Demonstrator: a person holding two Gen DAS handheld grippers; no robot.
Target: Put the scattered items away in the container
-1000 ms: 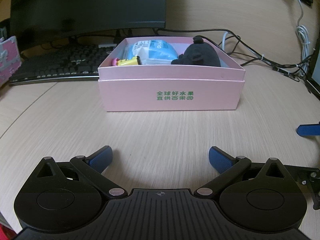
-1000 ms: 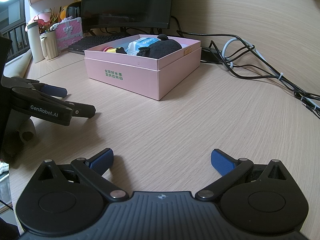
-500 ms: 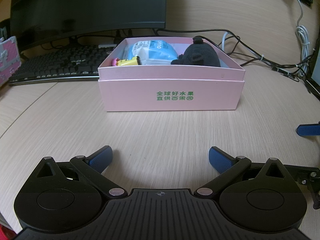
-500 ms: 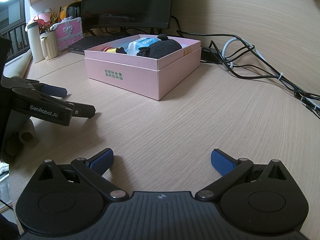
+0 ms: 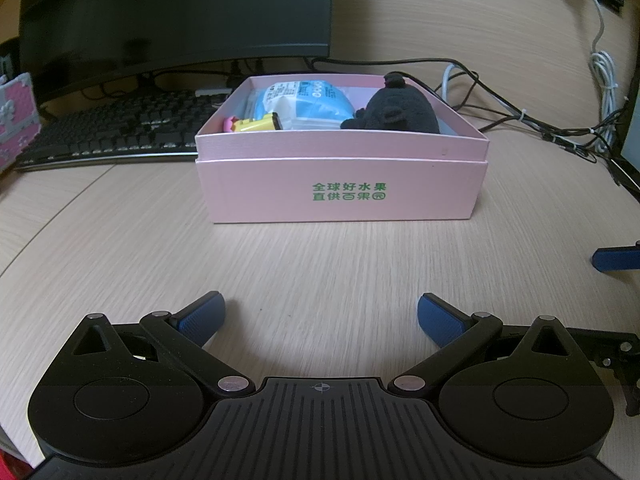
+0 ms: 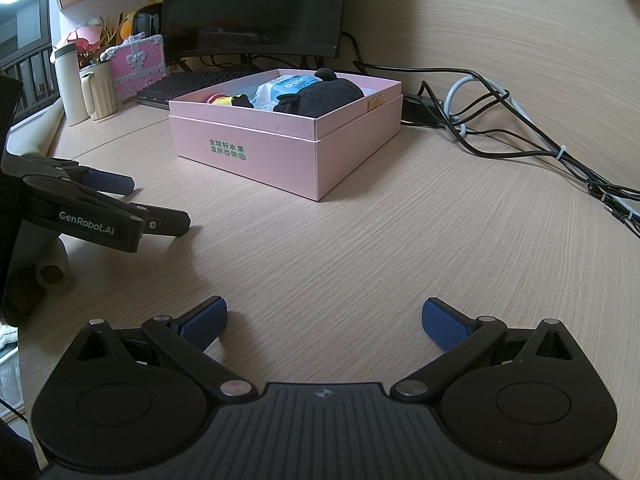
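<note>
A pink box (image 5: 340,196) with green lettering stands on the wooden desk, straight ahead of my left gripper (image 5: 320,316). Inside it lie a black plush toy (image 5: 390,114), a blue-and-white packet (image 5: 304,102) and a small yellow and pink item (image 5: 256,123). The left gripper is open and holds nothing, well short of the box. My right gripper (image 6: 324,318) is also open and holds nothing; from its view the box (image 6: 280,160) sits ahead to the left, with the plush (image 6: 324,96) on top. The left gripper (image 6: 132,204) shows at that view's left edge.
A black monitor (image 5: 176,12) and keyboard (image 5: 108,136) stand behind the box. Cables (image 6: 520,140) trail across the desk to the right. A pink chest (image 6: 138,60), a white bottle (image 6: 68,84) and a cream jug (image 6: 98,92) stand at the far left.
</note>
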